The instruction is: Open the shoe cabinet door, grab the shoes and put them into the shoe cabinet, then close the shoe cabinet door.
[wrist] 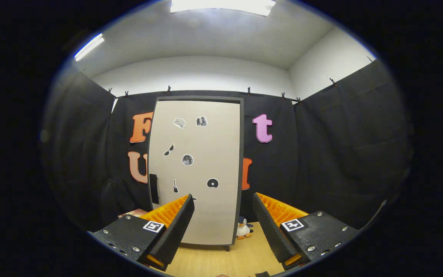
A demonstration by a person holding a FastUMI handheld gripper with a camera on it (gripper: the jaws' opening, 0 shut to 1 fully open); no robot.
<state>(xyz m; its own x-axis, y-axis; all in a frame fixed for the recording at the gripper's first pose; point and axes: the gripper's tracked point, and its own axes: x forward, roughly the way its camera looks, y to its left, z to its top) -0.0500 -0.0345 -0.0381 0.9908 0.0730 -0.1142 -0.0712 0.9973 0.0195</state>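
Standing shut beyond the tool, the shoe cabinet [196, 169] faces the camera on the wooden counter [237, 257].

Its pale door [206, 154] sits closed in a dark frame, dotted with small stickers, and a dark handle [154, 188] hangs at the door's left edge, just above the left finger's tip. The tool [223, 227] is open, its two fingers [175, 227] spread wide apart with nothing between them, orange ribbed backs showing behind the black pads; both hover above the counter, short of the cabinet and not touching it. A small penguin toy [243, 228] stands on the counter beside the cabinet's lower right corner, between the fingers and beyond them. Black cloth [340, 154] walls the booth behind and to both sides, under a white ceiling with lit lamps [221, 5].
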